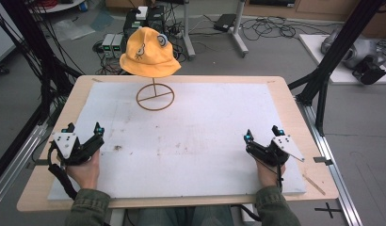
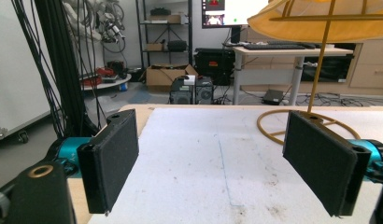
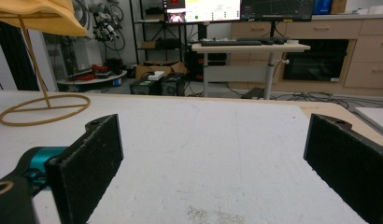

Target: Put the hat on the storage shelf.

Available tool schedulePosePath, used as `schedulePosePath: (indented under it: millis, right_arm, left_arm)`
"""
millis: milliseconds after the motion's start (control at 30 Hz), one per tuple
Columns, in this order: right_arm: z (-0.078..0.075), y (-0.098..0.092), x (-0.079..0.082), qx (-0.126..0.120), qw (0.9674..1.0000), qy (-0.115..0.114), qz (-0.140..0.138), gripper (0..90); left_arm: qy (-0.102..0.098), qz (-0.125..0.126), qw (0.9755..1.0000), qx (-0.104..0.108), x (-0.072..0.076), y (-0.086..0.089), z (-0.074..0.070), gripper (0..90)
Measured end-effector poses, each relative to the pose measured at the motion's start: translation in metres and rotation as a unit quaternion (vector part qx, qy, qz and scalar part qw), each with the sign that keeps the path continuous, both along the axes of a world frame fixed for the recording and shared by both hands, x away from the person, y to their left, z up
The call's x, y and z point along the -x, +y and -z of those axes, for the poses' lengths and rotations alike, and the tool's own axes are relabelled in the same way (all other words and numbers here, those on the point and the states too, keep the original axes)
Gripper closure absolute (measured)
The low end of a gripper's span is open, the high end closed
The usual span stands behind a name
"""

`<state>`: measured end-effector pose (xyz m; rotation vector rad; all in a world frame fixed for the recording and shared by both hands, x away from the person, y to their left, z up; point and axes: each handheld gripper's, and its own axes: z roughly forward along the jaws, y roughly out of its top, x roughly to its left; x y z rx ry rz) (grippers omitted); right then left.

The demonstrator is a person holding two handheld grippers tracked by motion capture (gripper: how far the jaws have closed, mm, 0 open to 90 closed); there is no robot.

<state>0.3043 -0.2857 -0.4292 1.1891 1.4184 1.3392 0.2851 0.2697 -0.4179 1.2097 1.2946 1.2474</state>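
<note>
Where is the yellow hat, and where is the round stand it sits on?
yellow hat (image 1: 148, 52), high view, on the front of its crown.
round stand (image 1: 155, 104), high view, on the near edge of its ring base.

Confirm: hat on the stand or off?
On. The yellow hat sits atop the upright wire stand, above the mat.
</note>
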Motion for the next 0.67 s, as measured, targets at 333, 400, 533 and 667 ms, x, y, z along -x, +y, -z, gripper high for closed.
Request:
schedulePosePath:
  millis: [333, 400, 533, 667]
  right_arm:
    - [0.0002, -0.0001, -0.0004, -0.005, 1.0, 0.002, 0.002, 4.3]
    - [0.0003, 0.0, -0.0006, -0.003, 1.0, 0.002, 0.002, 4.3]
    - [0.0004, -0.0002, -0.001, -0.001, 1.0, 0.001, 0.001, 4.3]
    - [0.0005, -0.0001, -0.0012, -0.004, 1.0, 0.004, 0.003, 4.3]
  left_arm:
    - [0.008, 0.002, 0.9999, -0.006, -0.0009, -0.0011, 0.0007, 18.7]
    - [0.008, 0.002, 0.9999, -0.007, -0.001, -0.0018, 0.0008, 18.7]
    - [0.011, 0.004, 0.9999, -0.01, -0.0011, -0.0024, 0.0014, 18.7]
    - [0.011, 0.009, 0.9999, -0.01, -0.0006, -0.003, 0.0013, 18.7]
